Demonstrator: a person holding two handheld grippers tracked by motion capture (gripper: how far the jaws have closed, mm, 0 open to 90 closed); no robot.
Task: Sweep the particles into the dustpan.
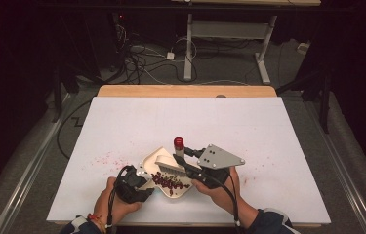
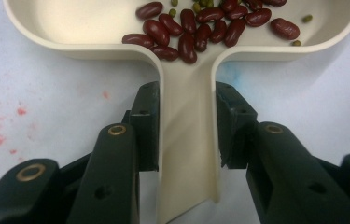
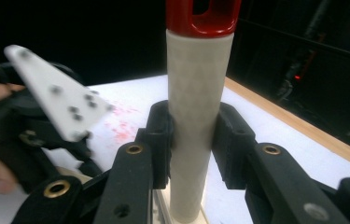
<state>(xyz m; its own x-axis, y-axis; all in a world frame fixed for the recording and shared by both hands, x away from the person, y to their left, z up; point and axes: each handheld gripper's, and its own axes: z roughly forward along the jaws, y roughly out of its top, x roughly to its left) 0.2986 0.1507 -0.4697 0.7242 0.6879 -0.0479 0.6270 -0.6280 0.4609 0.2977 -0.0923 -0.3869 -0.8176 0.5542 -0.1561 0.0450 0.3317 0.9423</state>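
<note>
My left gripper (image 2: 186,126) clamps the dustpan's (image 2: 88,23) flat handle (image 2: 186,154) between its fingers (image 2: 145,126), one on each edge. Just beyond my fingertips the pan widens, and red beans (image 2: 196,28) with a few small green ones lie heaped at its near wall. My right gripper (image 3: 193,140) squeezes the brush's (image 1: 171,165) pale handle (image 3: 198,93) upright, its red cap (image 3: 203,16) above my fingers. Red smears (image 2: 4,135) mark the table (image 1: 268,126) beside my left fingers.
</note>
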